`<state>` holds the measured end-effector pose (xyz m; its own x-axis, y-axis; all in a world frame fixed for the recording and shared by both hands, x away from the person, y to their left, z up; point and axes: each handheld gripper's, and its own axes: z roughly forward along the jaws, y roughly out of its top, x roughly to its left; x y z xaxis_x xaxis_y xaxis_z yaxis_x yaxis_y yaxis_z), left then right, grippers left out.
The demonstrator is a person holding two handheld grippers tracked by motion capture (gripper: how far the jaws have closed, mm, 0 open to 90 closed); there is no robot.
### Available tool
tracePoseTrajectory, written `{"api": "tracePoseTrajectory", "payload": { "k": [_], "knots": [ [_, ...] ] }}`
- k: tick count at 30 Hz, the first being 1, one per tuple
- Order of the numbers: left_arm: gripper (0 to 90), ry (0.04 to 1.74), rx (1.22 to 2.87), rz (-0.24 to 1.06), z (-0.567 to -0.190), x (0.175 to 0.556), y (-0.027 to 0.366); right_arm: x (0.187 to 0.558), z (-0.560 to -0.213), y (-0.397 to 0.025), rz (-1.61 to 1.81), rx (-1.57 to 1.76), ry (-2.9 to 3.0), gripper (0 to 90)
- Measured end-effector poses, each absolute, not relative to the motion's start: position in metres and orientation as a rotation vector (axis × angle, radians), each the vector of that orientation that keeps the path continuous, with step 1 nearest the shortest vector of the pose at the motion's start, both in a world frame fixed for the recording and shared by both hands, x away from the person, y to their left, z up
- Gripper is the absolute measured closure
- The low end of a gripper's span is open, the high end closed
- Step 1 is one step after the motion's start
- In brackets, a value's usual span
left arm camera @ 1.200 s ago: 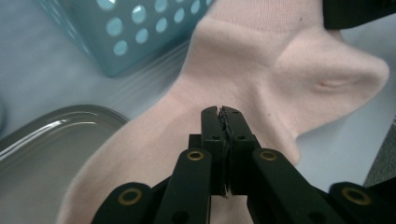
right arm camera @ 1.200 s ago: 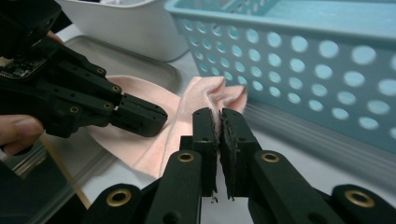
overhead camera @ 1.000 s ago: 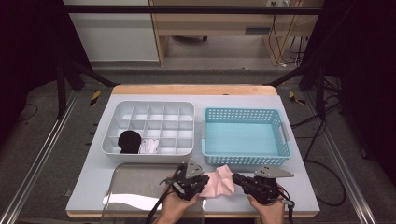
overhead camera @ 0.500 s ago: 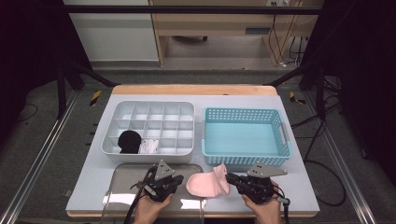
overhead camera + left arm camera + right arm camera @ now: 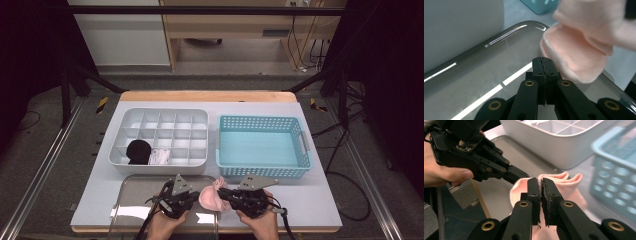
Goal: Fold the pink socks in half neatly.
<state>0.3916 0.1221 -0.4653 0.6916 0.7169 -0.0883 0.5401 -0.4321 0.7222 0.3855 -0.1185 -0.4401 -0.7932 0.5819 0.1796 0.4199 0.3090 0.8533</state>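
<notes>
Working left to right, your left gripper (image 5: 192, 196) sits pressed together and empty over the shiny metal tray (image 5: 130, 200), its tip just beside the soft pink folded sock (image 5: 212, 198), likely ready to help roll it. Your right gripper (image 5: 223, 193) pinches that sock above the tray's right edge. Behind, the white divided plastic organizer (image 5: 159, 117) holds a black sock ball (image 5: 138, 151) and a white bundle (image 5: 160, 157); the light blue perforated basket (image 5: 264, 123) lies empty.

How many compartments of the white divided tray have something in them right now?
2: a black bundle and a white bundle, in adjacent cells of the divided tray's front row.
</notes>
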Motion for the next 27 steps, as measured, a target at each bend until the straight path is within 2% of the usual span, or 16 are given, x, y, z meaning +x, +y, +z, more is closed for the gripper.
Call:
{"api": "tracePoseTrajectory", "payload": {
  "k": [6,14,20,23,27],
  "knots": [
    [89.0,0.979,2.133,0.310,-0.465,0.395,0.127,0.388,-0.456,-0.098,1.472,0.905,2.453,85.1],
    [88.0,1.046,2.037,0.343,-0.453,0.399,0.155,0.389,-0.476,-0.081,1.434,0.903,2.489,83.8],
    [87.7,1.056,2.018,0.349,-0.451,0.399,0.160,0.388,-0.472,-0.084,1.474,0.912,2.470,76.3],
    [87.7,1.053,2.019,0.347,-0.450,0.399,0.160,0.388,-0.463,-0.098,1.556,0.939,2.406,77.4],
    [87.8,1.044,2.014,0.347,-0.448,0.399,0.158,0.390,-0.460,-0.115,1.580,1.000,2.320,85.1]
  ]
}}
